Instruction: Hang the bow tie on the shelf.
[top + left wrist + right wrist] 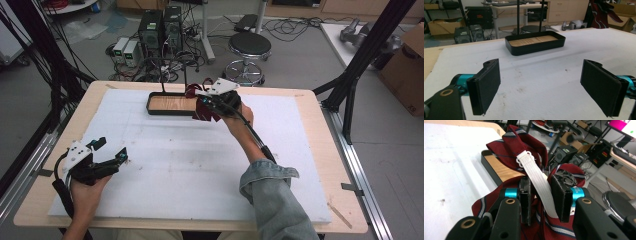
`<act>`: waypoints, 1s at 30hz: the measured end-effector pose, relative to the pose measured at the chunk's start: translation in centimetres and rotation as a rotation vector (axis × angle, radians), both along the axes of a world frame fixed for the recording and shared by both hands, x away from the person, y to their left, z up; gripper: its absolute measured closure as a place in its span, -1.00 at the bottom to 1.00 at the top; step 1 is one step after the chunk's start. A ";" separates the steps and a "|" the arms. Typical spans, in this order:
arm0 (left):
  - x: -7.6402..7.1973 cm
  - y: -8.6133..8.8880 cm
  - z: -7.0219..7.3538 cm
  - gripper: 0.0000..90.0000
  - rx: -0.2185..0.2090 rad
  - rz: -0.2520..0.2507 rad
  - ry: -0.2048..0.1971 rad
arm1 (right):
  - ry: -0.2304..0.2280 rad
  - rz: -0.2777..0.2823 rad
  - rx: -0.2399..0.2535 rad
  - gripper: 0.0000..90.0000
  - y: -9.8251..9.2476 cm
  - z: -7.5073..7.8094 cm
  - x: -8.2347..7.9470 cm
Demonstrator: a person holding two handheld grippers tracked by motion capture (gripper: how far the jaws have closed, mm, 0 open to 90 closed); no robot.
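Holding the tie (516, 145) up at the far edge of the pad (200, 165), your right gripper (220, 101) sits just off the right end of the tray (170, 104), and that is the relation to watch: the tray lies to the gripper's left, long axis running side to side across the table, so the cloth hangs beside its end wall, not over its wooden floor. Your right hand is the near one by a long way. Your left gripper (111, 154) waits well apart at the near left corner, jaws spread wide with nothing between them, pointed up the pad toward the tray (535, 43).

Look along the right gripper's own jaws: they stand narrow, closed in on a white woven strap (537, 180) with the tie bunched around it. I judge it a real grip, though whether the pads press the strap itself or the cloth beside it, you cannot quite tell.

The tie is dark red with thin blue and pale stripes, soft and crumpled into loose folds, part of it drooping below the jaws. Expect it to flop and drag rather than hold shape.
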State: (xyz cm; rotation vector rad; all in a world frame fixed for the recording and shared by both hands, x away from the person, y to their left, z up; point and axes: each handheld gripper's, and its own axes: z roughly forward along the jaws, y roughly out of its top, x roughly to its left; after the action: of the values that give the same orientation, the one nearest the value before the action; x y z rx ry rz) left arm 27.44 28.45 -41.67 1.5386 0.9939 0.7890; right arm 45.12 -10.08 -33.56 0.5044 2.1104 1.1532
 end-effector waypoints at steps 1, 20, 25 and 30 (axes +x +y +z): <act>0.0 0.0 0.0 -0.63 0.000 -0.001 0.000 | 0.000 0.000 0.000 0.57 0.0 0.0 0.0; 0.1 -0.1 -0.1 -0.62 -0.007 -0.013 0.002 | -0.048 0.020 0.027 0.56 1.9 2.1 1.0; 0.1 0.0 -0.1 -0.62 -0.012 -0.014 0.001 | -0.039 0.011 0.038 0.56 2.4 1.9 1.8; 0.0 0.2 0.0 -0.62 -0.021 -0.006 -0.005 | -0.035 0.013 0.051 0.56 2.8 1.7 2.3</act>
State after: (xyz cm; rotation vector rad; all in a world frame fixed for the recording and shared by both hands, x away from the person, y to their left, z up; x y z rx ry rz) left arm 27.48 28.70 -41.64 1.5205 0.9905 0.7762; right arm 47.43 -7.31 -31.89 0.4914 2.0621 1.2175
